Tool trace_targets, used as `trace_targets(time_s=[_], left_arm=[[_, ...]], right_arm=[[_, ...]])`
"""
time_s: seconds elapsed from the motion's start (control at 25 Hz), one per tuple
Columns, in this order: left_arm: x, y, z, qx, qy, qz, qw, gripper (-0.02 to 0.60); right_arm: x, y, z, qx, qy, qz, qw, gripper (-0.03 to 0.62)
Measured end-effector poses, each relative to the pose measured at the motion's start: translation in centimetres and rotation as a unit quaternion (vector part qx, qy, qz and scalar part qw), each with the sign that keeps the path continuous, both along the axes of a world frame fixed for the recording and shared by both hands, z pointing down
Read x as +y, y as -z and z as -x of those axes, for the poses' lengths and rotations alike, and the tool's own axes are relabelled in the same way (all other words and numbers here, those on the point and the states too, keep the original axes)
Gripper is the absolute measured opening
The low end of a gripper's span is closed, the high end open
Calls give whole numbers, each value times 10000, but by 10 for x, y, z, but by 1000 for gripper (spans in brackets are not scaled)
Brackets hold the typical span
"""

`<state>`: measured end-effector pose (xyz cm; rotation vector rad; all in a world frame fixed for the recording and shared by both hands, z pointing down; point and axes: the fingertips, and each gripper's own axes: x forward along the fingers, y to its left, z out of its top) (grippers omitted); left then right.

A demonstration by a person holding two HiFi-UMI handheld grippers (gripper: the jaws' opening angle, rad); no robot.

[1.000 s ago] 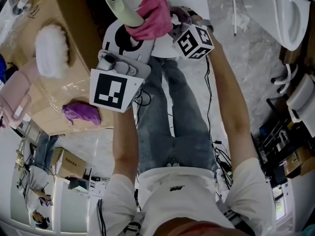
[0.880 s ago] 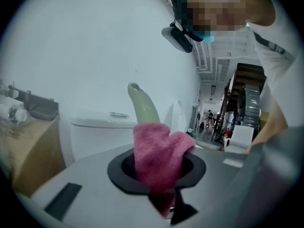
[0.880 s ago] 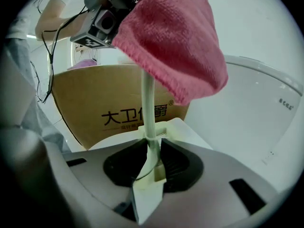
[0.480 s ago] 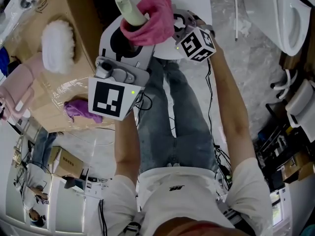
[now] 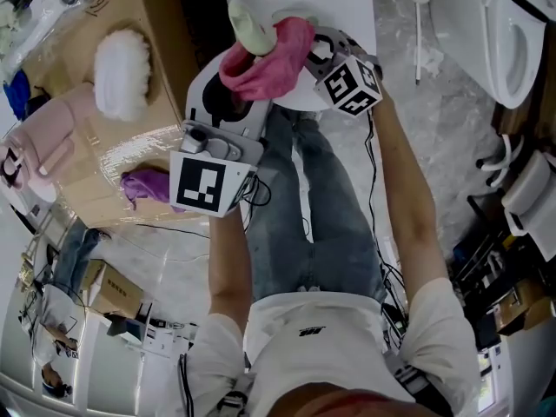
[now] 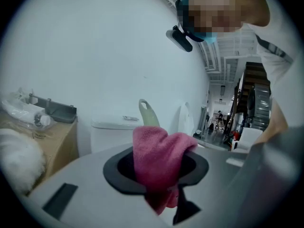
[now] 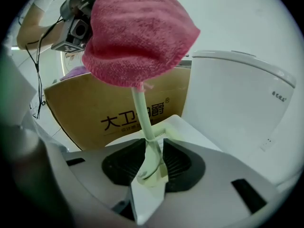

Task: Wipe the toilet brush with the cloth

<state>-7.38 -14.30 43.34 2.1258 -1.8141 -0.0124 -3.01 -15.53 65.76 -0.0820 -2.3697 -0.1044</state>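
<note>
Grey and marker-plated, the left gripper (image 5: 228,102) has its jaws opening, already fairly wide. The pink cloth (image 5: 261,59) hangs loose between them, not pinched. That cloth drapes over the top of the pale green toilet brush (image 7: 141,113), whose looped handle end pokes out above it. Further right, the right gripper (image 7: 152,170) holds the brush's thin stem low down, jaws narrow around it though opening slightly. To wipe well, I judge the right grip should firm up first. The left jaws can then close the cloth round the handle and draw it along the stem, keeping the brush upright.
</note>
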Motion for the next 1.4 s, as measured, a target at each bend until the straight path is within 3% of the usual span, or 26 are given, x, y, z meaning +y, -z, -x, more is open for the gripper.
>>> trace_targets(time_s=[0.36,0.72,1.16,1.4], left_arm=[[14,-2,4,45,115,307,9995,143],[12,16,-3,59,145,220,9996,143],[10,73,0,-60,295,109,9995,141],[15,115,1,-279,298,66,9991,111]], right_arm=[[-12,50,-26,-270,-931,123,9952,95],[-2,109,-61,-568,-1550,216,9860,86],[-11,231,-74,-1563,-2263,306,9609,58],[-13,309,-80,-2043,-2413,240,9484,35]])
